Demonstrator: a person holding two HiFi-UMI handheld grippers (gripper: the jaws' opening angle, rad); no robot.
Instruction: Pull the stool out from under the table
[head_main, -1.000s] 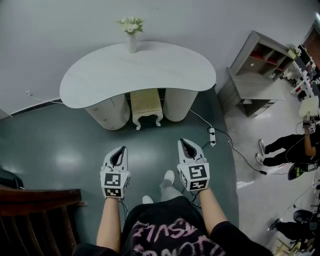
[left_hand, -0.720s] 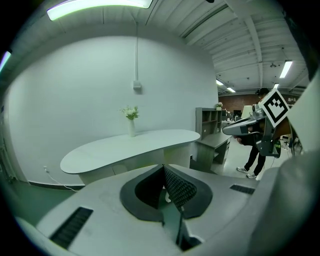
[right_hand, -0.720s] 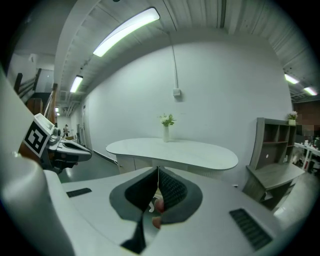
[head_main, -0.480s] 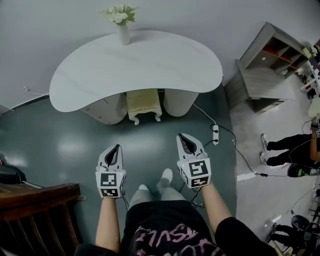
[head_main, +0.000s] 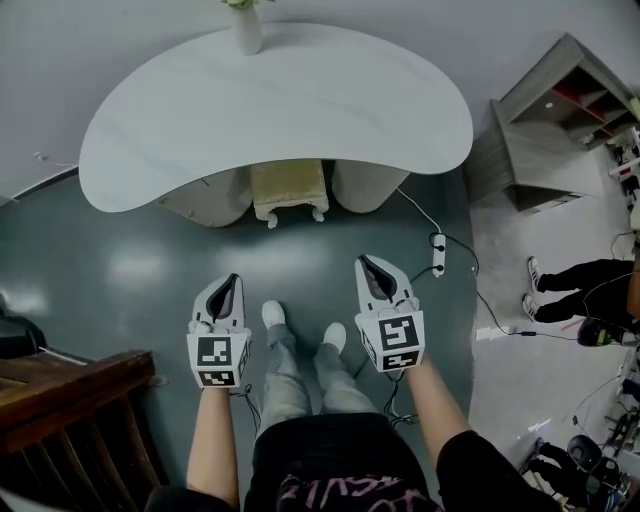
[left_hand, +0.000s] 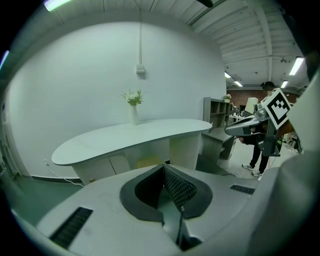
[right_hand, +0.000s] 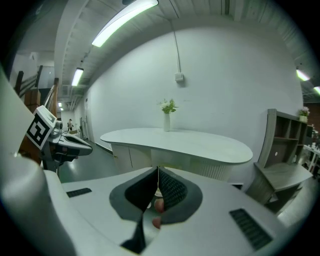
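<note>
A cream stool (head_main: 288, 190) with carved legs is tucked under the white kidney-shaped table (head_main: 270, 100), between the table's two rounded pedestals. From the left gripper view only a sliver of the stool (left_hand: 148, 162) shows under the tabletop (left_hand: 130, 137). My left gripper (head_main: 229, 284) and right gripper (head_main: 368, 265) hover side by side over the green floor, well short of the stool, both pointing toward it. Both are shut with nothing between their jaws. The table (right_hand: 180, 140) fills the middle of the right gripper view.
A vase with flowers (head_main: 244, 25) stands at the table's far edge. A power strip and cable (head_main: 438, 253) lie on the floor right of the table. A grey shelf unit (head_main: 555, 125) stands at right, dark wooden furniture (head_main: 70, 420) at lower left. People stand at far right (head_main: 580, 290).
The person has stepped closer to the table, so the table and stool appear larger and nearer. Both grippers stayed shut and held their places in front of the body.
</note>
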